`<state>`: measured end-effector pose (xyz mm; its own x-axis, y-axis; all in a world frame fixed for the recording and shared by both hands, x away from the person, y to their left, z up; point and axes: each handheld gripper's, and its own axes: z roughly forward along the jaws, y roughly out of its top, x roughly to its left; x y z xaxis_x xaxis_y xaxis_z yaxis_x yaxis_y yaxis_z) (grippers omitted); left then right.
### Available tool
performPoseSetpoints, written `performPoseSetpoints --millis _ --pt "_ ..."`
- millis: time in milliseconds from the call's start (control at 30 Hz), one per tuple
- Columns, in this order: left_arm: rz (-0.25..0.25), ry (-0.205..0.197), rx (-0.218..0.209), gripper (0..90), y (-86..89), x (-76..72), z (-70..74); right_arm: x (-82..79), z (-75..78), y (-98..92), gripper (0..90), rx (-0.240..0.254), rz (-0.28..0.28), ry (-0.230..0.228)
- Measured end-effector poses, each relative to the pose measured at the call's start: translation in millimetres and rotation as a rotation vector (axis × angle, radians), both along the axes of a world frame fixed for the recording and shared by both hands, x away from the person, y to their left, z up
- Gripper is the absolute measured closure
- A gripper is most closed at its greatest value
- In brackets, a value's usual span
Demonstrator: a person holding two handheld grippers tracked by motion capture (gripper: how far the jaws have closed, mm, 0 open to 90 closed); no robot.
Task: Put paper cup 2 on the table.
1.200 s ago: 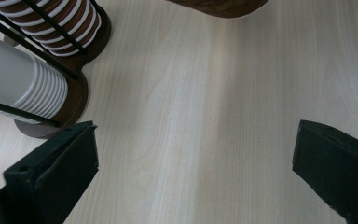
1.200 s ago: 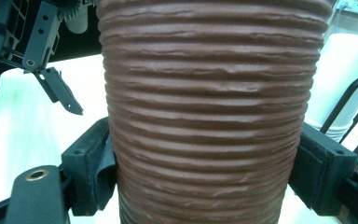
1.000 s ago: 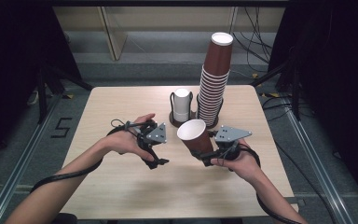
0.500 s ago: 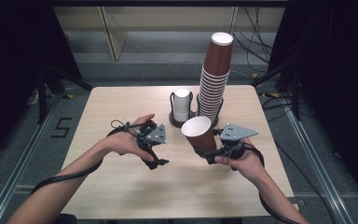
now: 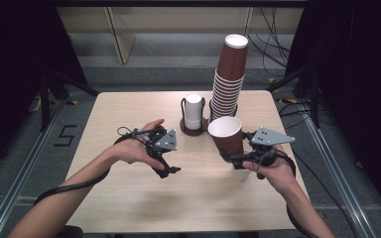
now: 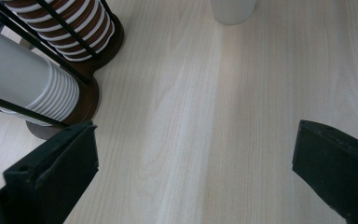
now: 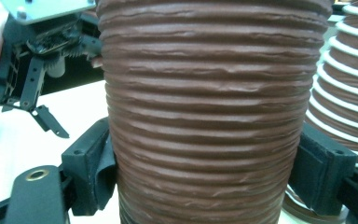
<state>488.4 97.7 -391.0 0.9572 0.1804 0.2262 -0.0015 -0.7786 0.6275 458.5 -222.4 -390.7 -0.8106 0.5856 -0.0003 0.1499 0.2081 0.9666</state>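
The right gripper (image 5: 234,159) – forearm angled in from near right – pinches a ribbed brown paper cup (image 5: 225,135) upright above the surface (image 5: 129,198); the left gripper (image 5: 167,167) hovers, fingers spread.

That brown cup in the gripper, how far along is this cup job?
Done: one brown cup is off the tall brown stack and a white cup already stands on the table. In hand: the right gripper is clamped on the brown cup's ribbed wall, holding it above the white one. Left: probably setting it down. The left gripper hangs open over bare wood, holding nothing.
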Motion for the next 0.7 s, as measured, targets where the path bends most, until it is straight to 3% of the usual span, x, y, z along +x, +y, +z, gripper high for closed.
performPoseSetpoints --millis 100,133,200,300,333,400,433,467,567,633,667,700 --pt "0.020 -0.001 -0.028 0.0 2.8 -1.3 -2.8 -2.6 3.1 -7.3 20.0 0.002 -0.030 0.001" --pt "0.014 -0.004 -0.012 0.0 4.2 -0.7 -2.7 -2.1 3.9 -11.1 20.0 0.009 -0.034 -0.009" --pt "0.028 -0.001 -0.022 0.0 6.0 -0.9 -4.8 -3.8 5.5 -17.5 20.0 0.011 -0.059 0.001" --pt "0.056 -0.001 -0.052 0.0 7.3 -1.8 -6.8 -3.9 6.8 -33.5 20.0 0.025 -0.114 -0.025" --pt "0.060 -0.005 -0.056 0.0 7.9 -1.9 -6.9 -5.9 7.1 -39.3 20.0 0.040 -0.136 -0.004" --pt "0.065 -0.004 -0.063 0.0 8.7 -2.4 -7.9 -5.3 7.7 -54.1 20.0 0.040 -0.171 -0.037" --pt "0.064 -0.002 -0.058 0.0 9.0 -2.7 -8.5 -8.1 7.5 -59.9 20.0 0.054 -0.193 -0.005" --pt "0.062 -0.004 -0.050 0.0 9.2 -3.0 -9.1 -7.0 6.8 -67.6 20.0 0.047 -0.211 -0.026" --pt "0.066 0.000 -0.054 0.0 9.1 -4.5 -10.9 -7.7 1.0 -88.1 20.0 0.054 -0.274 0.001" --pt "0.059 0.000 -0.043 0.0 9.5 -4.3 -11.6 -5.9 -8.3 -101.3 19.9 0.035 -0.322 0.009" --pt "0.061 -0.001 -0.040 0.0 9.6 -4.1 -12.2 -6.7 -13.4 -104.8 19.9 0.037 -0.341 0.044" --pt "0.060 0.002 -0.038 0.0 9.7 -3.8 -12.6 -4.8 -19.1 -109.1 19.9 0.026 -0.350 0.046"
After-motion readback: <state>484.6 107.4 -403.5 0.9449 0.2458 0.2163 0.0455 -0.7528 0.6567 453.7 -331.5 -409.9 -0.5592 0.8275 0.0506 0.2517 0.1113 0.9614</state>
